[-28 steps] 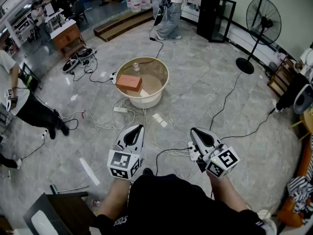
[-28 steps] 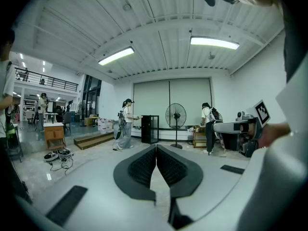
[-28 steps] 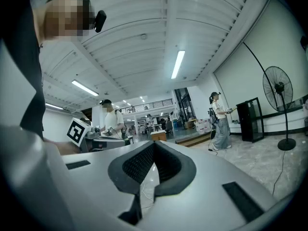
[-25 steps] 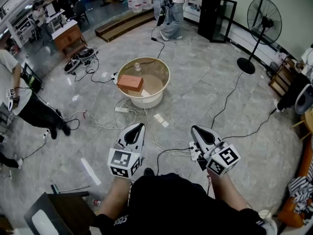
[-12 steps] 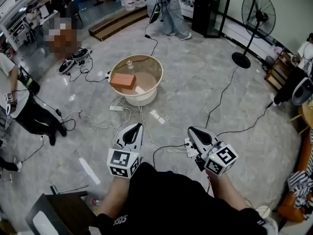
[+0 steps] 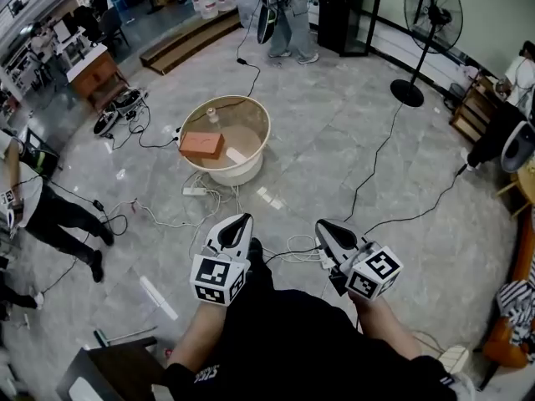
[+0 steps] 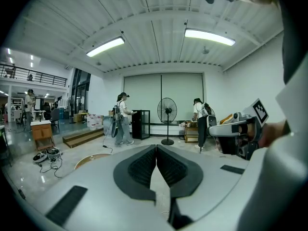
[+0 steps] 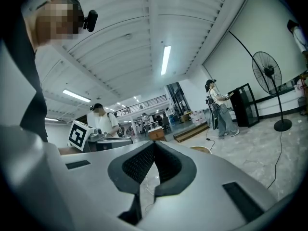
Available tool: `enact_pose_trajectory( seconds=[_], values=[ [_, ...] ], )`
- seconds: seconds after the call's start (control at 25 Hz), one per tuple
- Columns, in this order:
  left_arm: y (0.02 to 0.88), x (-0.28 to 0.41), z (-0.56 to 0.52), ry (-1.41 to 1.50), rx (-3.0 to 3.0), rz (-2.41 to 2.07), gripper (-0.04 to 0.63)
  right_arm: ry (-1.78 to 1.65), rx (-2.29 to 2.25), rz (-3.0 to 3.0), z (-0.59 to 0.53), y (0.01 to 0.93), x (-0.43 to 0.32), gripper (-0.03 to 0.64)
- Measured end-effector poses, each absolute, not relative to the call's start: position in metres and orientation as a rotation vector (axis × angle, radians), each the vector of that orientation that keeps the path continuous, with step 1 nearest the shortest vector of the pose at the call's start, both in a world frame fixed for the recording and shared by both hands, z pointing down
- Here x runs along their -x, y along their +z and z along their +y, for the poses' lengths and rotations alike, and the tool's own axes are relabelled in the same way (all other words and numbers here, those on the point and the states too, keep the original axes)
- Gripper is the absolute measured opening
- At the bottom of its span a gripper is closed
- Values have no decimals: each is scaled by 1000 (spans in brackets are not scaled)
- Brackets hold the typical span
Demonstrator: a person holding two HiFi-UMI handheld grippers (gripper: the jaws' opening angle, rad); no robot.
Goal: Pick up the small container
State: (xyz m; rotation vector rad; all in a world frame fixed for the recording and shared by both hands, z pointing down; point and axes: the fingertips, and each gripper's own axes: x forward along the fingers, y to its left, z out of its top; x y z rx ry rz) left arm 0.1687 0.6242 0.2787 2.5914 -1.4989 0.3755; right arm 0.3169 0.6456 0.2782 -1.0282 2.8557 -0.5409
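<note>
In the head view my left gripper (image 6: 241,220) and right gripper (image 6: 321,225) sat low in the frame, side by side over the stone floor (image 6: 351,140), both pointing up the picture. The small container (image 6: 212,115) stood on the round counter (image 6: 244,174) left of centre in the upper half, near its far rim, just above an orange box (image 6: 201,144) and well apart from both grippers.

In the left gripper view my fingers (image 7: 142,165) were pressed together at the tips, empty. The counter's rim showed at lower left, and a standing fan (image 7: 167,114) stood at mid-frame.

In the right gripper view my fingers (image 8: 138,163) met the same way, narrow and holding nothing. The counter's edge lay just right of the tips, and the container was too small to make out there.
</note>
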Motion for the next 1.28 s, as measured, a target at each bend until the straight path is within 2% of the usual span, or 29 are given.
enact_pose_trajectory(
  seconds=[0.4, 0.8, 1.28],
  values=[
    [289, -143, 504, 369, -2605, -1461, 18, -502, 1181, 2900, 532, 289, -298, 15],
    [313, -86, 377, 432, -2559, -1411, 18, -625, 1131, 2935, 401, 309, -227, 15],
    [316, 18, 259, 395, -2537, -1450, 18, -689, 1126, 2945, 286, 310, -128, 14]
  ],
)
